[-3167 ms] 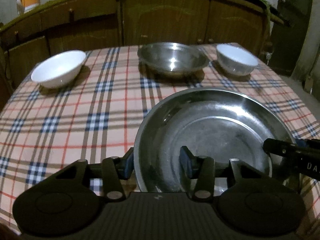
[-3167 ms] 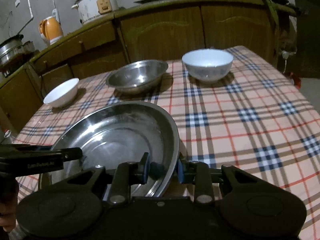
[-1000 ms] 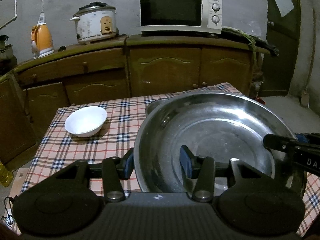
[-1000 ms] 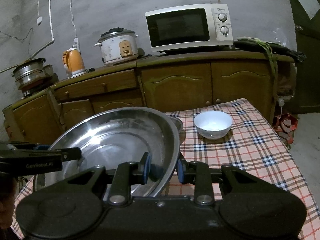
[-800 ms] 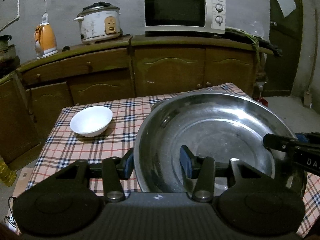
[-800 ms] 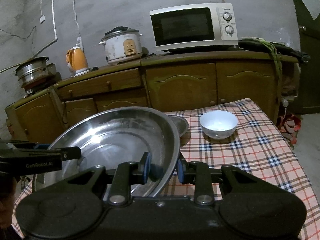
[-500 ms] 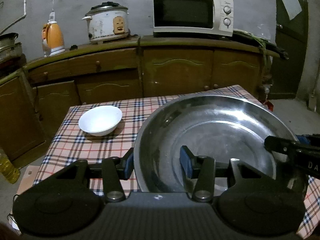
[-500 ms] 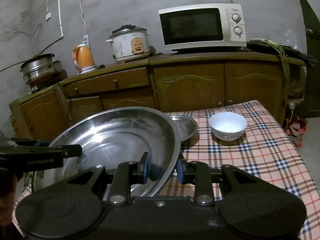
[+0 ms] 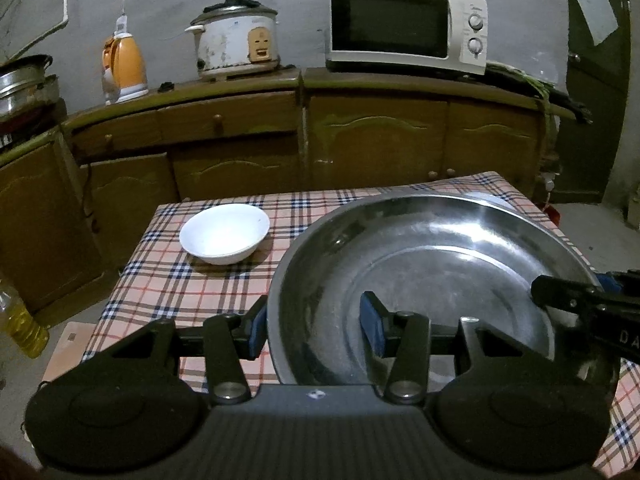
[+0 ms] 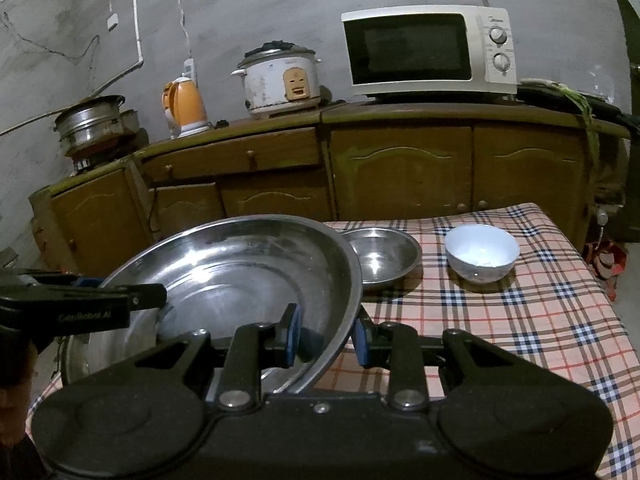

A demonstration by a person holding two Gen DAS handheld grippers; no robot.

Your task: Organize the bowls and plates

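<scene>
Steel basin (image 9: pixel 432 280), aloft: left gripper (image 9: pixel 316 330) and right gripper (image 10: pixel 326 338) fingers pinch opposite rims. Counter (image 10: pixel 520 320): steel bowl (image 10: pixel 380 256), two white bowls (image 9: pixel 224 234) (image 10: pixel 482 254).

A wooden cabinet (image 10: pixel 400 168) runs along the grey wall (image 10: pixel 280 0). On its top, left to right — a steel pot (image 10: pixel 90 124), an orange kettle (image 10: pixel 185 109), a white rice cooker (image 10: pixel 282 78) and a white microwave (image 10: pixel 430 50). A checked tablecloth (image 10: pixel 540 320) covers the table. A bottle of yellow liquid (image 9: pixel 18 320) stands on the floor — beside the table's left edge.
</scene>
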